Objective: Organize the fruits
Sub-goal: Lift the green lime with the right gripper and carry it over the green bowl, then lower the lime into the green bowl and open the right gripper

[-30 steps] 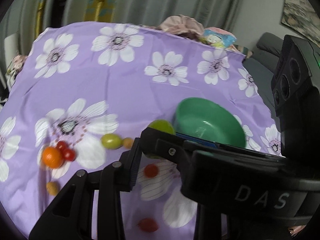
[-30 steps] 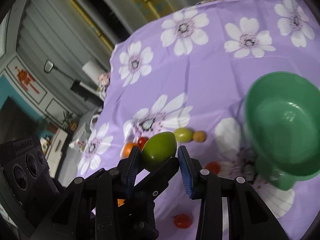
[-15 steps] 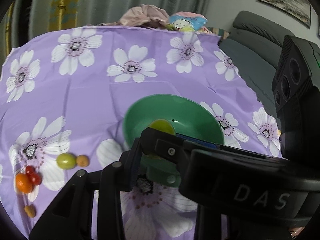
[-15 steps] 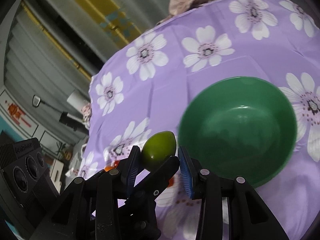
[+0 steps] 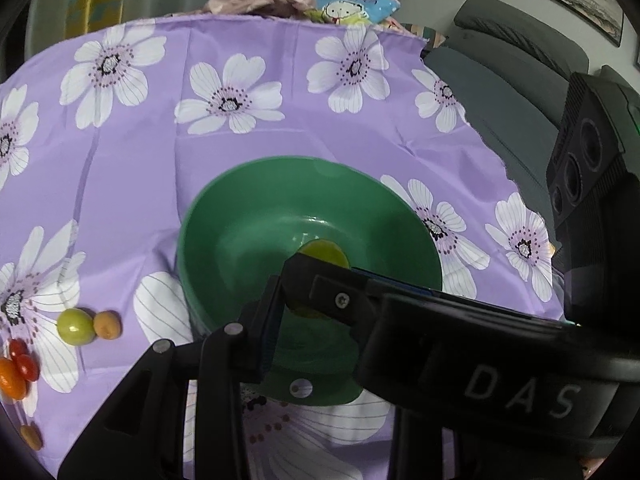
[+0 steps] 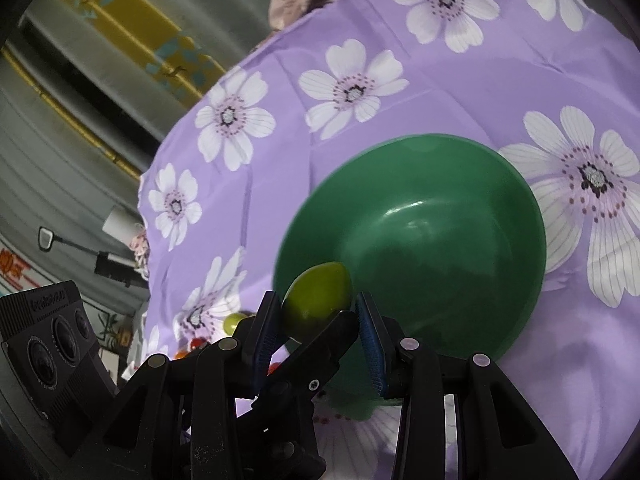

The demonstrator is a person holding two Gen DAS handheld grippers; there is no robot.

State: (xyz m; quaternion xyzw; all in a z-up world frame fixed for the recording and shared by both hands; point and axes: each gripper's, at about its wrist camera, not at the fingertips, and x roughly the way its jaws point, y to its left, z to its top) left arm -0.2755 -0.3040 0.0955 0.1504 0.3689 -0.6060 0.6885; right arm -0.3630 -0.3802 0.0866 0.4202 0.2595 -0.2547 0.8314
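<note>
A green bowl [image 5: 248, 216] stands on the purple flowered cloth and shows in both views [image 6: 460, 184]. My right gripper [image 6: 318, 314] is shut on a green oval fruit [image 6: 318, 298], held over the bowl's near-left rim. In the left wrist view my left gripper [image 5: 316, 296] is over the bowl with a yellow-green fruit [image 5: 324, 252] between its fingers; much of the fruit is hidden behind the gripper body. On the cloth left of the bowl lie a green fruit [image 5: 75, 326], a small tan fruit [image 5: 107, 324], red cherry tomatoes [image 5: 24, 360] and an orange fruit [image 5: 10, 378].
A grey sofa [image 5: 516, 80] stands beyond the table's right edge. Pink cloth and a cartoon pillow [image 5: 348, 4] lie behind the far edge. Another small tan fruit [image 5: 31, 436] lies near the front left. Curtains [image 6: 80, 100] hang at the left.
Both grippers have swung right, from over the loose fruits to over the green bowl, each with its green fruit still held. The bowl now fills the middle of both views.
</note>
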